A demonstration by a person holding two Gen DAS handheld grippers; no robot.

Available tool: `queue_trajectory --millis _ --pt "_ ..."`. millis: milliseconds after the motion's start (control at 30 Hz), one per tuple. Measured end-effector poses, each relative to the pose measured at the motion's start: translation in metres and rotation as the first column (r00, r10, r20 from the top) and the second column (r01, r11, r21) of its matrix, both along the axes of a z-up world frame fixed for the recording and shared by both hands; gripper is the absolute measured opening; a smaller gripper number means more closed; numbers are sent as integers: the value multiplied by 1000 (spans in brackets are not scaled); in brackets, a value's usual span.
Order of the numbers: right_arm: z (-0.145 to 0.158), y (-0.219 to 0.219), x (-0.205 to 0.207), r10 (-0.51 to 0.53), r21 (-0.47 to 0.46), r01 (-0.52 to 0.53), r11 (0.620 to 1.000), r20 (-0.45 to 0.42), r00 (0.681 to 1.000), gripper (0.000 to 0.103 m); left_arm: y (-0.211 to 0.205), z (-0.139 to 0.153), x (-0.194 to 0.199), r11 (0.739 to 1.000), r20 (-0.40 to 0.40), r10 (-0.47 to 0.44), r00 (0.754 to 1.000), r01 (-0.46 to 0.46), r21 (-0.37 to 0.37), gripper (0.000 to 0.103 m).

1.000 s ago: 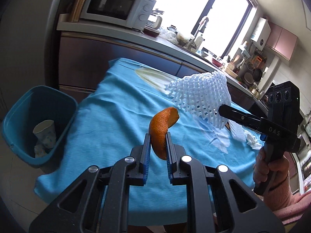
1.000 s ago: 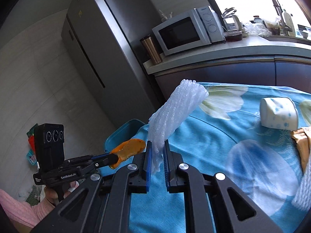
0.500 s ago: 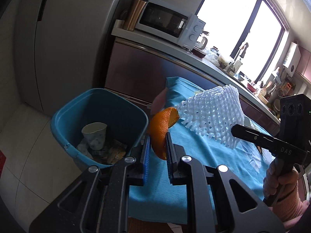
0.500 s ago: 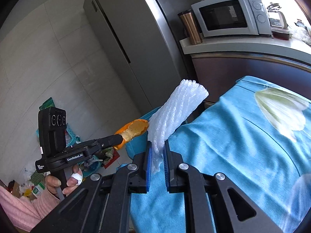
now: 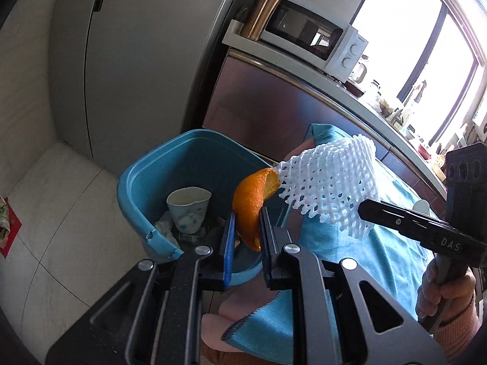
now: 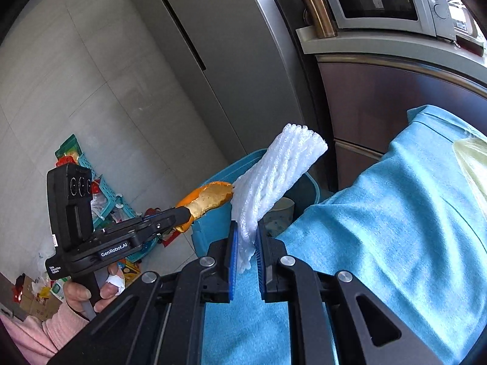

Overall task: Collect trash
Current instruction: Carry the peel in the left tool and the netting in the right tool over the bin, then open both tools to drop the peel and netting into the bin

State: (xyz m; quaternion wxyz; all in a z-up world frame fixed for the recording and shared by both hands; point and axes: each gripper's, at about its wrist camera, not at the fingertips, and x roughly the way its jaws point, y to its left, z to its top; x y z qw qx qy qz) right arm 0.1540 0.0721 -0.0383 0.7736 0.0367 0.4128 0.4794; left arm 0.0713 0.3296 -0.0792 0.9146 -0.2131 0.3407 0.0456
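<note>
Orange peel point(image 5: 252, 203) sits pinched in the left gripper point(image 5: 246, 237) jaws, foam net point(image 6: 274, 182) in the right gripper point(image 6: 246, 243) jaws, both nearly closed, blue bin point(image 5: 146, 182) just beyond for dropping.

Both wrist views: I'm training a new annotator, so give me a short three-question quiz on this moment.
1. True or false: the left gripper is shut on an orange peel.
2. The right gripper holds: A) a paper cup, B) a white foam net, C) nothing.
3. What stands upright in the blue bin?

Key: 1 true. 2 B. 3 a paper cup.
</note>
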Motion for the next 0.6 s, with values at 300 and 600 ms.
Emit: queue_trajectory --millis 300,600 --pt "-16 39 16 11 -70 -13 997 -29 1000 10 8 -18 17 999 -41 32 999 -32 -7 15" --pt "-31 66 21 31 -118 -41 992 -85 996 14 13 -38 28 998 -78 51 996 -53 -26 17"
